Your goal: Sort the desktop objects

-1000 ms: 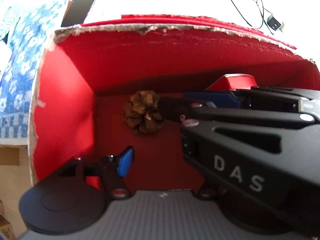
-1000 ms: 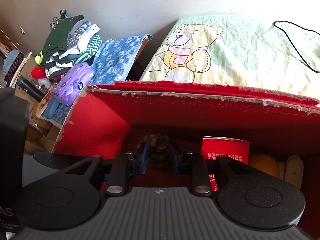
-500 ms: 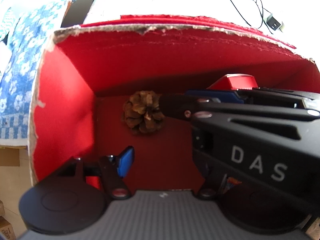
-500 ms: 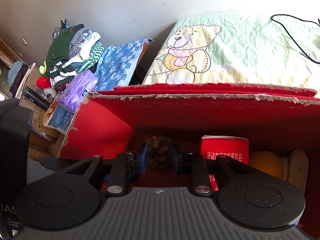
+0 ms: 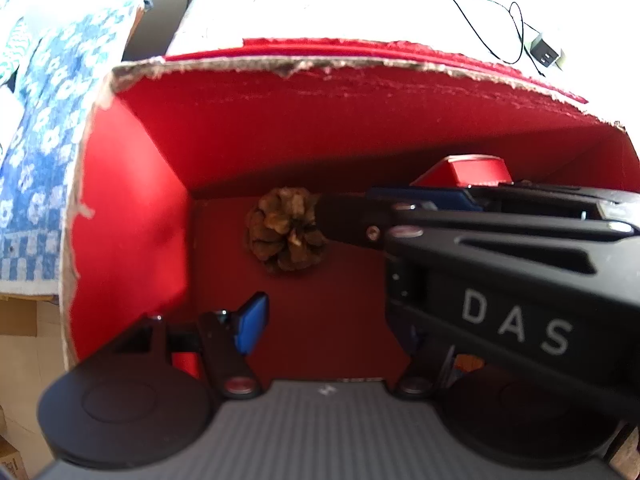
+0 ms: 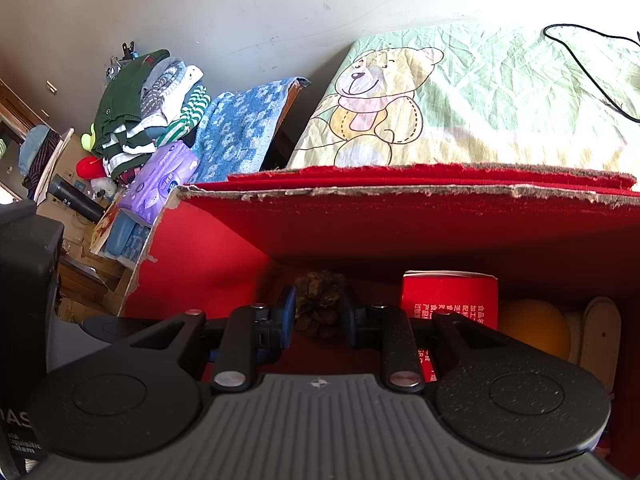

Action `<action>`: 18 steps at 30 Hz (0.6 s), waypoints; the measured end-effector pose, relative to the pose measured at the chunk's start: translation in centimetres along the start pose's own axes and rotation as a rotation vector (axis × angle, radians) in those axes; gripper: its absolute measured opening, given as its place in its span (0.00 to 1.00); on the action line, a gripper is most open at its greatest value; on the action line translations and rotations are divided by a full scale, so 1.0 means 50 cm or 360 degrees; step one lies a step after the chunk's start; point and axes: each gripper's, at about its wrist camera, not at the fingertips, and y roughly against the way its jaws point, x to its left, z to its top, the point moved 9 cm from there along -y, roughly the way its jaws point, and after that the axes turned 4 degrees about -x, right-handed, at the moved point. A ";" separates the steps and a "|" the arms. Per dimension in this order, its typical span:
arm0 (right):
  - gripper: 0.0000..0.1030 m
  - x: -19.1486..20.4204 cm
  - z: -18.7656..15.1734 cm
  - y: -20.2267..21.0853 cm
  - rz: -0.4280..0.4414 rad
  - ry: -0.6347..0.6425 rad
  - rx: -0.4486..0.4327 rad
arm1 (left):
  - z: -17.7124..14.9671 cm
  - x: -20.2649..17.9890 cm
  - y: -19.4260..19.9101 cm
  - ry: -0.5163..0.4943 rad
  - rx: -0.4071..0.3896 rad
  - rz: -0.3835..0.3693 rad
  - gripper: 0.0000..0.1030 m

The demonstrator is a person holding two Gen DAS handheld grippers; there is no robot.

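Observation:
A brown pine cone (image 5: 286, 234) lies on the floor of a torn red cardboard box (image 5: 132, 208). My right gripper (image 6: 318, 312) has its blue-padded fingers either side of the pine cone (image 6: 320, 300), slightly apart from it, open. In the left wrist view the right gripper's body (image 5: 500, 280) crosses the box from the right, its tips at the cone. My left gripper (image 5: 328, 332) is open and empty, low at the box's near side; only its left blue pad (image 5: 250, 326) shows.
Inside the box sit a red carton (image 6: 450, 300), an orange ball (image 6: 534, 330) and a pale oval object (image 6: 602, 328). Behind the box lie a bear-print cloth (image 6: 460, 100), a black cable with charger (image 5: 544, 52), a blue patterned towel (image 6: 240, 132) and stacked clothes (image 6: 148, 104).
The right gripper has drawn back a little toward the right, away from the pine cone, which stays on the box floor. The left gripper has not moved.

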 end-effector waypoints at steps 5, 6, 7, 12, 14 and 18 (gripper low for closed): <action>0.24 0.001 -0.003 0.002 -0.0011 0.0006 -0.0002 | 0.003 -0.004 0.002 -0.0002 -0.0027 0.0003 0.66; 0.24 0.000 -0.003 0.002 -0.0011 0.0002 -0.0003 | 0.003 -0.004 0.002 -0.0002 -0.0030 0.0004 0.66; 0.23 -0.001 -0.003 0.003 -0.0012 -0.0003 -0.0006 | 0.003 -0.004 0.003 -0.0003 -0.0035 0.0006 0.66; 0.21 -0.003 -0.003 0.003 -0.0014 -0.0015 -0.0004 | 0.003 -0.001 0.008 -0.0005 -0.0052 0.0017 0.66; 0.19 -0.003 -0.003 0.002 -0.0027 -0.0011 -0.0002 | 0.003 -0.001 0.008 -0.0005 -0.0056 0.0020 0.65; 0.15 -0.008 -0.003 0.003 -0.0042 -0.0021 -0.0006 | 0.005 -0.003 0.007 -0.0008 -0.0063 0.0033 0.65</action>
